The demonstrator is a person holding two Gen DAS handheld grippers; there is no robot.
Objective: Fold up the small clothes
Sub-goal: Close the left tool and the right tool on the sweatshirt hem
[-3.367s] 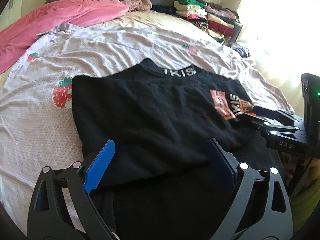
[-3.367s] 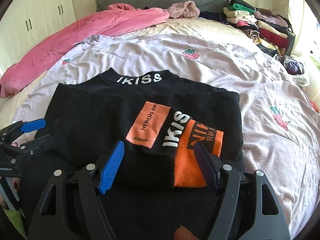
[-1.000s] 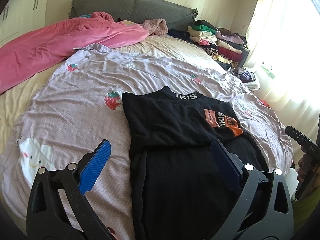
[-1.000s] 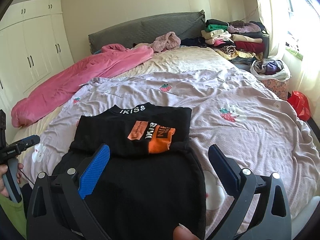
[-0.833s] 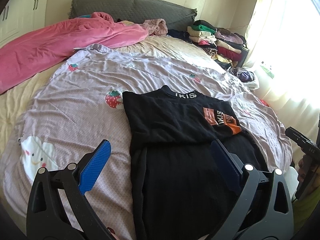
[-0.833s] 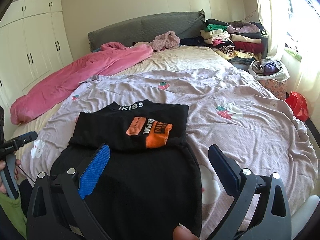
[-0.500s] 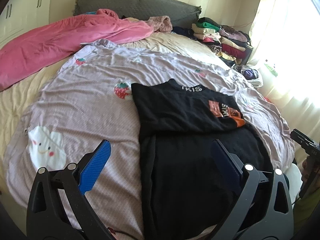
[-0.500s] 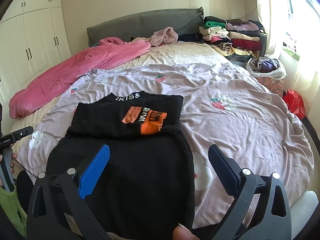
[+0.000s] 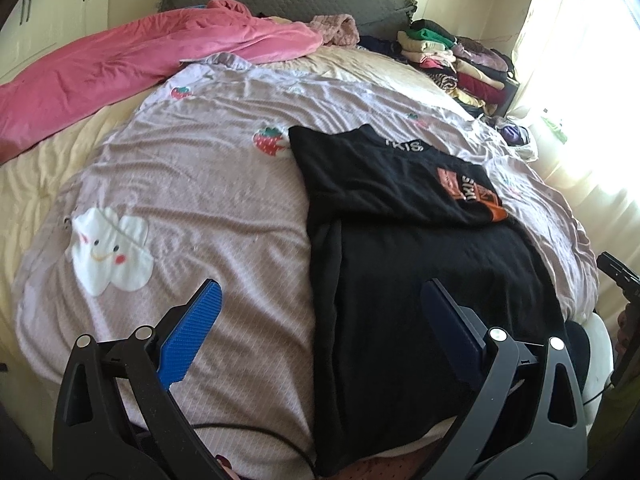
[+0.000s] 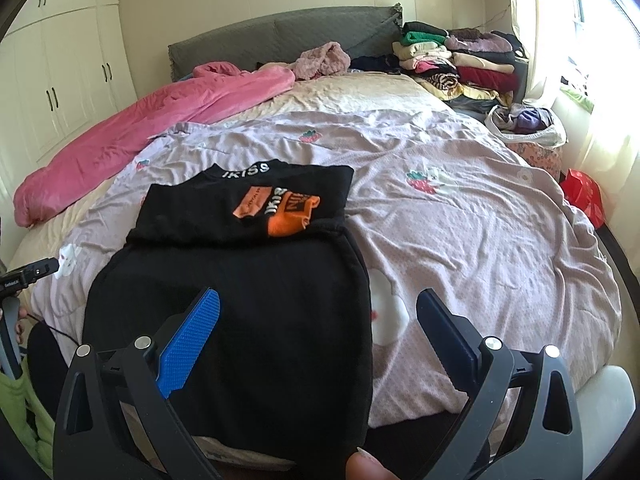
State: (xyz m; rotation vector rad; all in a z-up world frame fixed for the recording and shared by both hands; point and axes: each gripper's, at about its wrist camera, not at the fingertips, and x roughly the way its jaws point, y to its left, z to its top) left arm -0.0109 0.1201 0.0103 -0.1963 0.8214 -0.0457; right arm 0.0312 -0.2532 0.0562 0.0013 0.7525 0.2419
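A black sweater [image 9: 420, 280] lies flat on the bed, collar away from me, sleeves folded across the chest so the orange cuffs [image 9: 472, 190] show. It also shows in the right wrist view [image 10: 240, 300], with its orange cuffs [image 10: 280, 210]. Its lower half hangs over the near bed edge. My left gripper [image 9: 320, 304] is open and empty, held back above the sweater's left edge. My right gripper [image 10: 318, 308] is open and empty, held back above the sweater's right edge.
A lilac sheet with strawberry prints [image 10: 480, 220] covers the bed. A pink duvet [image 9: 140, 52] lies at the far left. Stacks of folded clothes [image 10: 460, 60] sit at the far right by the headboard. A bag of clothes [image 10: 528, 124] stands by the window.
Both grippers have pulled back and up from the sweater, so more of the bed shows. Both stay open and the sweater has not moved.
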